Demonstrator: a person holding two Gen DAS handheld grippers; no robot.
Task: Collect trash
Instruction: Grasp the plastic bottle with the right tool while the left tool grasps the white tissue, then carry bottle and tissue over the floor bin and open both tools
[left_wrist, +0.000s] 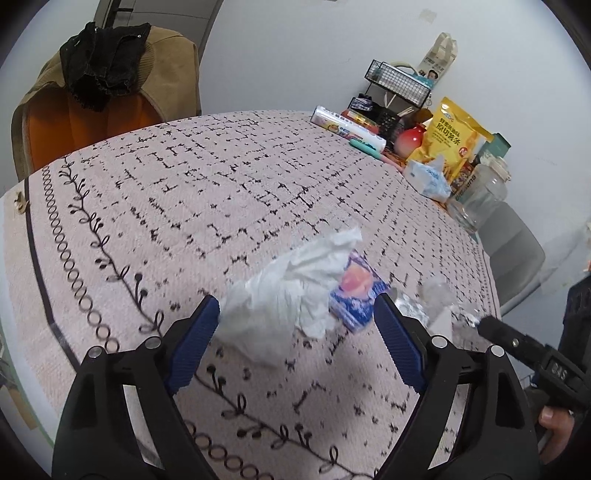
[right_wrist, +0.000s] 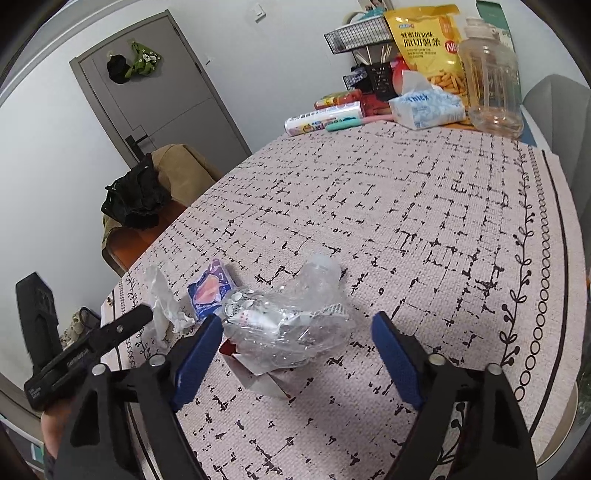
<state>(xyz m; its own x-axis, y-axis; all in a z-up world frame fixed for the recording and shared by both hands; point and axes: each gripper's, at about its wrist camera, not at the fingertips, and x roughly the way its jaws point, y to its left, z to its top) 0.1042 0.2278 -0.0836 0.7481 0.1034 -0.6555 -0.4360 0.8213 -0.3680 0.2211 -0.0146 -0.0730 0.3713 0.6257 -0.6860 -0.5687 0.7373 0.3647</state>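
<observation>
A crumpled white tissue (left_wrist: 284, 291) lies on the patterned tablecloth (left_wrist: 221, 177), between the fingers of my open left gripper (left_wrist: 295, 317). Beside it lies a small blue snack packet (left_wrist: 356, 291) with a pink picture. A crushed clear plastic wrapper (right_wrist: 288, 321) lies over a white and red paper scrap (right_wrist: 258, 376). My open right gripper (right_wrist: 295, 332) hovers just before it, its left finger beside the wrapper. In the right wrist view the tissue (right_wrist: 164, 310) and blue packet (right_wrist: 212, 288) lie to the left. The wrapper shows blurred in the left wrist view (left_wrist: 436, 302).
At the table's far end stand a yellow snack bag (left_wrist: 450, 140), a tissue pack (left_wrist: 428, 177), a clear plastic jar (left_wrist: 480, 195), a wire rack (left_wrist: 399, 85) and rolls of bags (left_wrist: 347, 125). A chair draped with clothes (left_wrist: 99, 92) stands beyond the table. A grey door (right_wrist: 159, 85) is behind.
</observation>
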